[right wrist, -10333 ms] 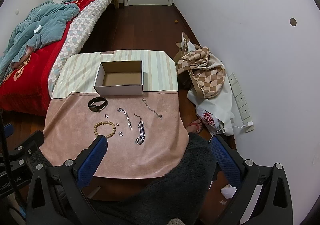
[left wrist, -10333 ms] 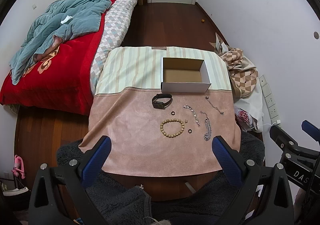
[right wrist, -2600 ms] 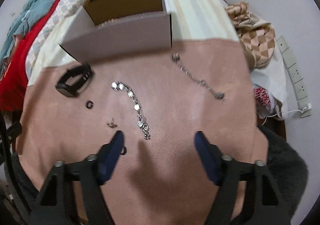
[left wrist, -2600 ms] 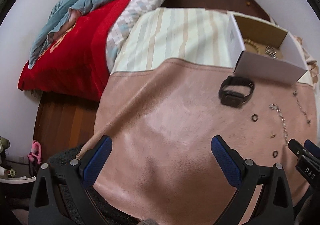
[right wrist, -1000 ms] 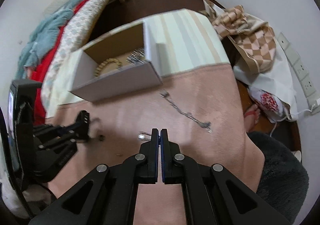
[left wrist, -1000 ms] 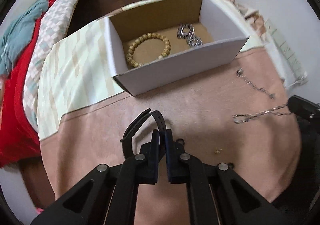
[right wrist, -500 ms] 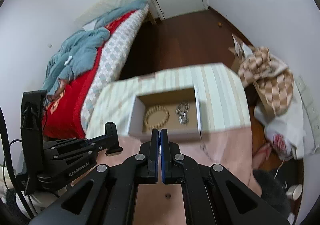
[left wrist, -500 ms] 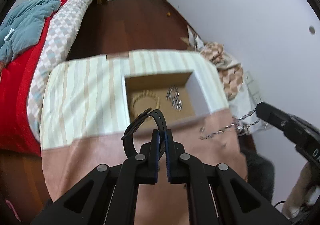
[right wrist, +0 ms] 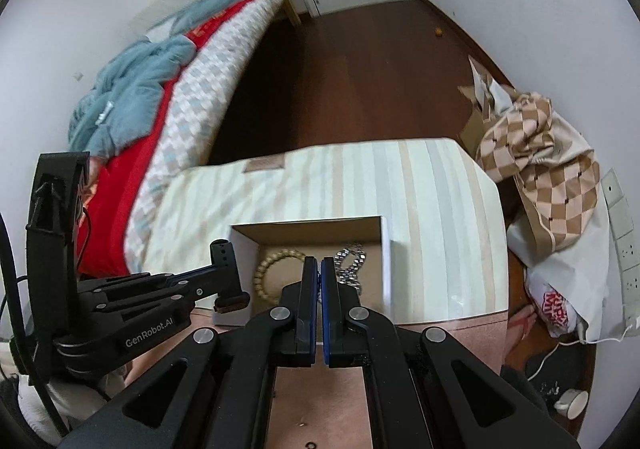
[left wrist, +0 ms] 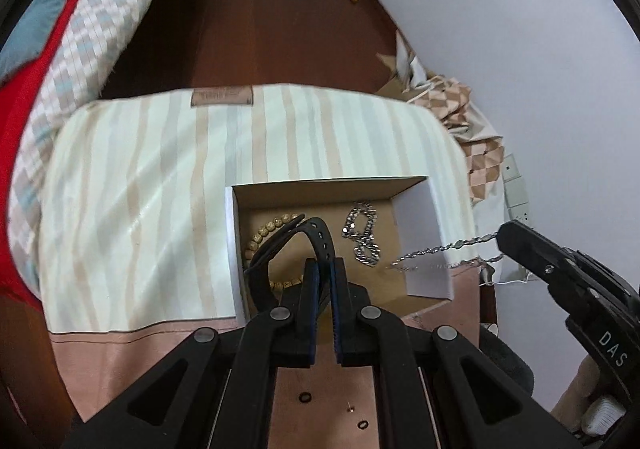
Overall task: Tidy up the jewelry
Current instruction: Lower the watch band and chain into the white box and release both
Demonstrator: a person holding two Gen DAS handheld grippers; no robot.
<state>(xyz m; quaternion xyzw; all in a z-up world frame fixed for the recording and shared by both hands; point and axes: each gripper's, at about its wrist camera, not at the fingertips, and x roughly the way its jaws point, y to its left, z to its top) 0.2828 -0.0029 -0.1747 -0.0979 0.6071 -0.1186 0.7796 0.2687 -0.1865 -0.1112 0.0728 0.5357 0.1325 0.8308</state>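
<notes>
Soft even daylight; fisheye bending at edges; slight motion blur.

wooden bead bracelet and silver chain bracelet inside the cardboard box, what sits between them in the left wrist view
In the left wrist view, the black watch strap, pinched in the left gripper, hangs between the wooden bead bracelet and the silver chain bracelet.

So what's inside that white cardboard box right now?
Inside the box lie a wooden bead bracelet and a chunky silver chain. The black watch band in the left gripper hides part of the beads and floor.
</notes>
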